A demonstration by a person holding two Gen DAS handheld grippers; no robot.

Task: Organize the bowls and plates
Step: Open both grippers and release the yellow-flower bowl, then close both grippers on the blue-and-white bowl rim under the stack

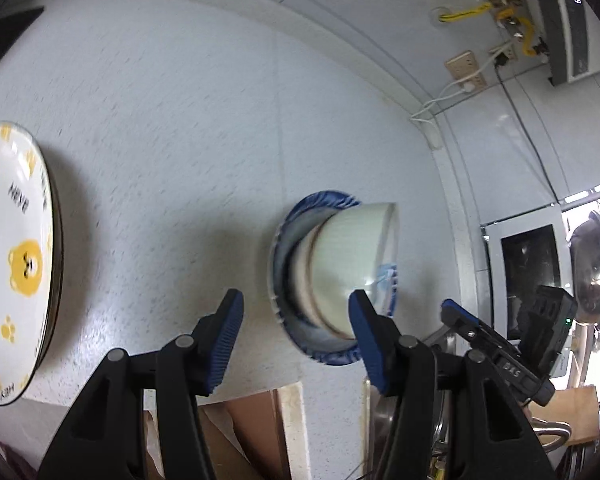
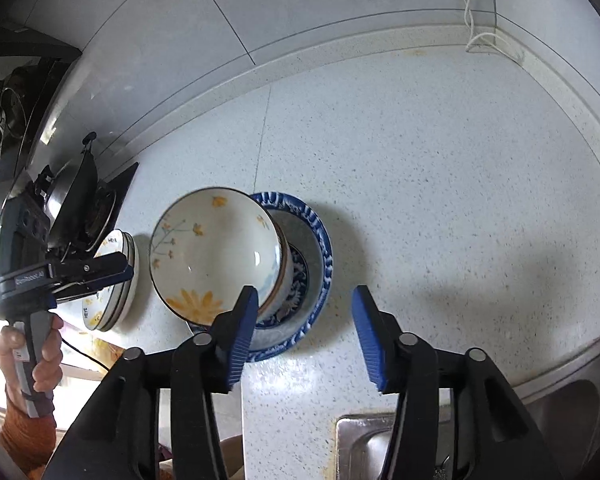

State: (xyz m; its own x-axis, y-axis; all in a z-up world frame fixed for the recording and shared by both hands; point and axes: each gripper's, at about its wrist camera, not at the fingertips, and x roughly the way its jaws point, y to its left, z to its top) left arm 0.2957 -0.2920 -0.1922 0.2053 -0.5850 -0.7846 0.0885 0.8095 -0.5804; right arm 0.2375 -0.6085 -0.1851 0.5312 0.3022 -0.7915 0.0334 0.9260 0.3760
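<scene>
My right claw [image 2: 304, 332] hangs over the counter [image 2: 440, 200] with its blue pads spread wide and nothing between them; the bowl [image 2: 214, 252] sits just ahead of my left pad, tipped over and leaning inside the blue dish [image 2: 320, 252], its flowered inside turned toward me; the dish rests flat on the counter, straight ahead of the claw. My left claw [image 1: 296, 340] is rolled sideways, so the counter stands like a wall in its view; its pads are spread too, holding nothing; the bowl [image 1: 352, 264] lies ahead of its right pad, the dish [image 1: 284, 256] behind it. The plates [image 1: 16, 264] are stacked far off to the left of that claw, well apart from the dish. In the right view, a hand [image 2: 32, 356] grips the left claw's handle from below, beside the plates [image 2: 116, 284]; a sink [image 2: 364, 440] lies beneath my right claw.
</scene>
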